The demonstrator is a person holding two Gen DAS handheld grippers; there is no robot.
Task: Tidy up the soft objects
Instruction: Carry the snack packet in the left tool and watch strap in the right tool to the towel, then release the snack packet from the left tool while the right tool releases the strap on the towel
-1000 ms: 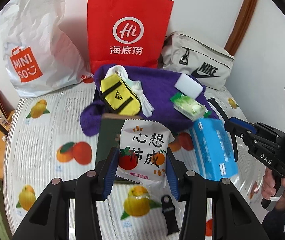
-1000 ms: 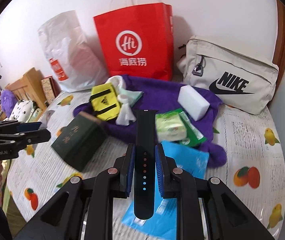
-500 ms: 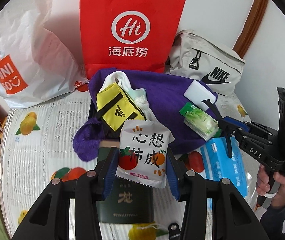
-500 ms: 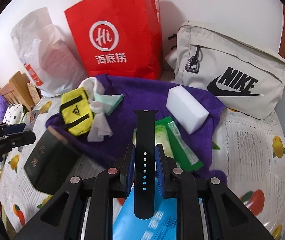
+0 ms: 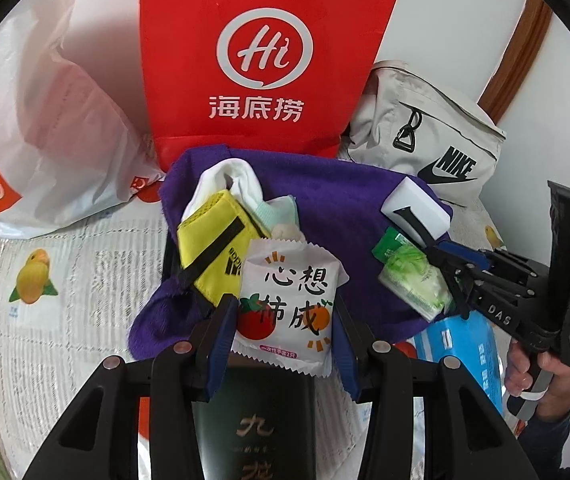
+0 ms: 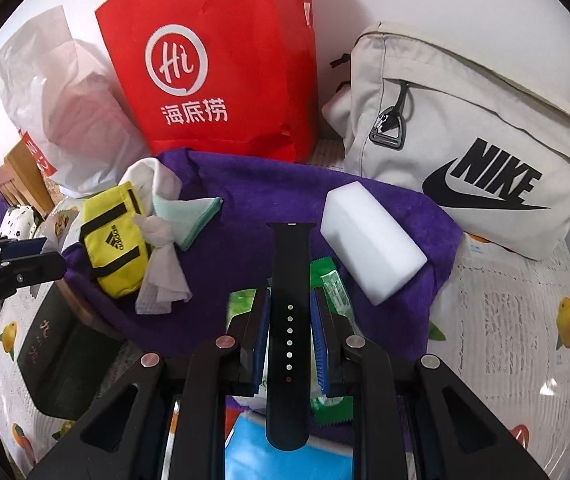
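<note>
Presently a white snack packet (image 5: 285, 304) is clamped between the blue pads of the left gripper (image 5: 283, 312), held above a dark green box (image 5: 253, 420) at 6 o'clock of that view. A black watch strap (image 6: 289, 320) is pinched upright by the right gripper (image 6: 289, 332), over a green wipes pack (image 6: 333, 284) and a blue packet (image 6: 253, 452). Beyond both, at 12 o'clock, a purple towel (image 6: 253, 192) is spread, and on it are seen a yellow pouch (image 6: 115, 240), crumpled white and mint cloths (image 6: 165, 264) and a white sponge block (image 6: 369, 240). Farther back a red paper bag (image 5: 261, 52), a white plastic bag (image 5: 37, 120) at 10 o'clock and a beige waist bag (image 6: 465, 136) at 2 o'clock are stood against the wall. The sorting is judged barely begun: two items are lifted but none is placed, and the rest is left scattered.
</note>
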